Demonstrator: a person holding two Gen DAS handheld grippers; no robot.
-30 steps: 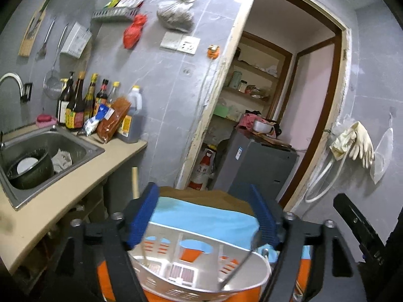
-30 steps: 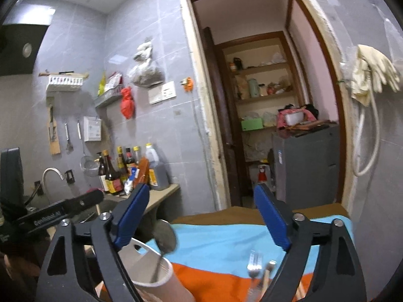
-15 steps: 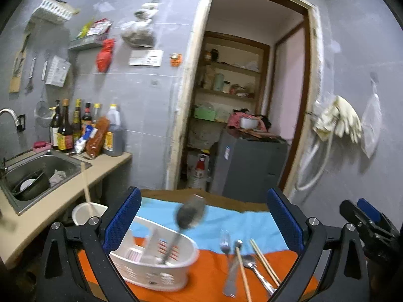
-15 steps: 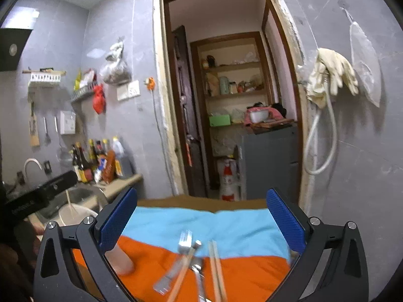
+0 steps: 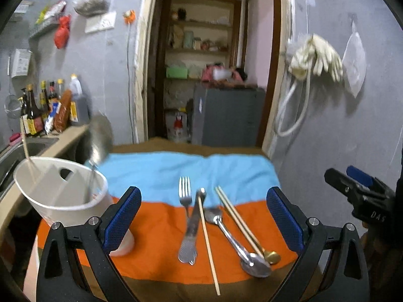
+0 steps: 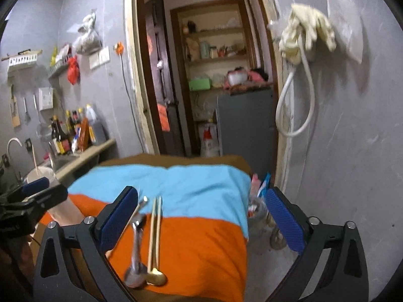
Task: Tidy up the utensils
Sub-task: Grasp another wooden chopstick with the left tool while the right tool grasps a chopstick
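On the orange and blue cloth (image 5: pixel 156 224) lie a fork (image 5: pixel 184 192), a knife (image 5: pixel 190 236), a single chopstick (image 5: pixel 208 244), a silver spoon (image 5: pixel 235 239) and a chopstick pair (image 5: pixel 239 222) beside a gold spoon (image 5: pixel 272 257). A white holder (image 5: pixel 60 193) stands at the left with a ladle (image 5: pixel 100 133) and a chopstick in it. My left gripper (image 5: pixel 204 220) hangs wide open over the cutlery, holding nothing. My right gripper (image 6: pixel 201 220) is open with its jaws closing slightly and nothing between them. Its left finger is above the silver spoon (image 6: pixel 137 251) and chopstick pair (image 6: pixel 155 229).
A counter (image 5: pixel 63 141) with a sink and sauce bottles (image 5: pixel 37 115) runs along the left. Behind the table are a doorway and a grey cabinet (image 5: pixel 226 115). Gloves (image 6: pixel 307 32) and a hose hang on the right wall. Clutter (image 6: pixel 259 209) sits off the table's right edge.
Both grippers have pulled away from the white holder, swung right and dipped. The holder slid to the left of the left wrist view. The loose cutlery now lies between the widened fingers.
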